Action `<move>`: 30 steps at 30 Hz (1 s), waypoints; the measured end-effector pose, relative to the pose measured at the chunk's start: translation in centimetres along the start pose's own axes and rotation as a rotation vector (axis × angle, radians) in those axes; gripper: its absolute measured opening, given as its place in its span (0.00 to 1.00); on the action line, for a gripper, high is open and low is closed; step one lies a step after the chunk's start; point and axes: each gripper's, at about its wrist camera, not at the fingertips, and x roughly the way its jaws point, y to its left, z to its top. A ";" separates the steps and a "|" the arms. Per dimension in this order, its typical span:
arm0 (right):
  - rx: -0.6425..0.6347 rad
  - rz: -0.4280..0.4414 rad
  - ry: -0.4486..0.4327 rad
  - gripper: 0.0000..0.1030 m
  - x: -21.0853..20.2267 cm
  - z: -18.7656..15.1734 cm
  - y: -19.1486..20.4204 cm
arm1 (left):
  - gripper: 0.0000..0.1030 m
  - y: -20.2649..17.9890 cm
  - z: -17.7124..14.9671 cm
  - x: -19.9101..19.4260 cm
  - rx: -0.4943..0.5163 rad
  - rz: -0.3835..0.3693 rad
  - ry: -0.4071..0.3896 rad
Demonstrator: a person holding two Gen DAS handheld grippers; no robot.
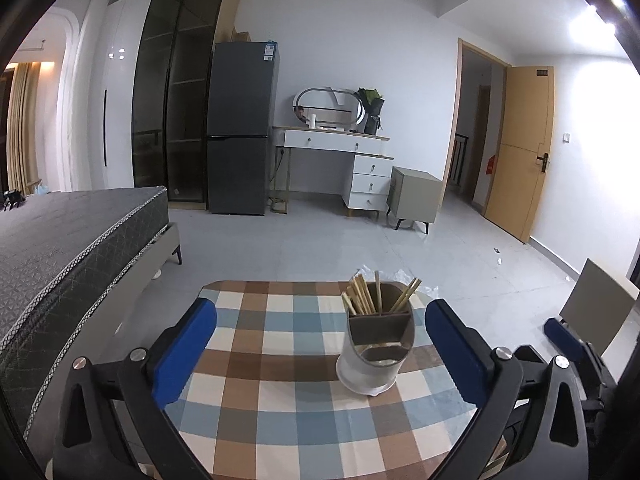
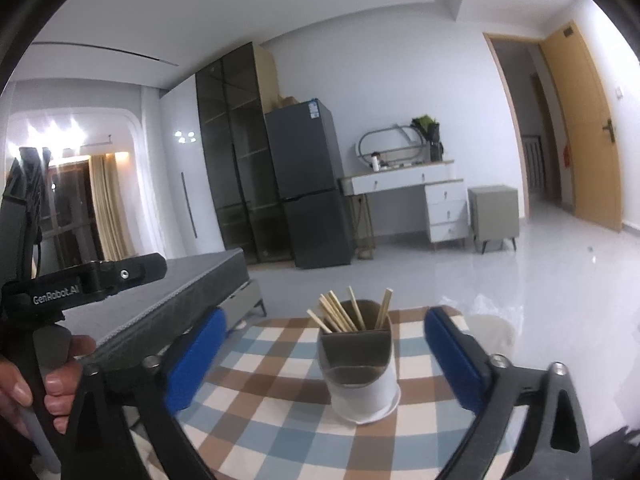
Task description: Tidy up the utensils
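Both tongs, the left gripper and the right gripper, stand wide and hold nothing, level above the checked table, with the utensil holder at 12 o'clock between their pads and chopsticks already inside, so the task seems nearly finished.

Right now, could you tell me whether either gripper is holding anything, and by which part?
Nothing is held. The left gripper and right gripper are both open, and the chopsticks stand in the holder.

1 utensil holder — approx 8 chopsticks — 1 table.
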 end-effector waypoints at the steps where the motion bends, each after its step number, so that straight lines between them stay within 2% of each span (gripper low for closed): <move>1: -0.015 -0.009 -0.005 1.00 -0.1 -0.4 0.3 | 0.98 0.2 -0.4 0.1 -0.003 -0.002 0.004; 7: -0.079 -0.033 0.010 1.00 -0.5 -2.6 1.0 | 0.98 1.1 -3.0 0.7 0.006 0.039 0.009; 12: -0.079 -0.047 0.050 1.00 0.0 -4.3 0.8 | 0.98 1.4 -4.9 1.7 0.010 0.059 0.007; 16: -0.086 -0.056 0.049 1.00 0.0 -4.9 0.9 | 0.98 1.0 -5.8 1.8 0.039 0.063 -0.003; 21: -0.083 -0.054 0.065 1.00 0.5 -5.2 1.0 | 0.98 0.6 -6.2 1.4 0.071 0.060 -0.013; 30: -0.079 -0.064 0.083 1.00 0.9 -5.4 1.1 | 0.98 1.1 -6.0 1.2 0.040 0.045 0.009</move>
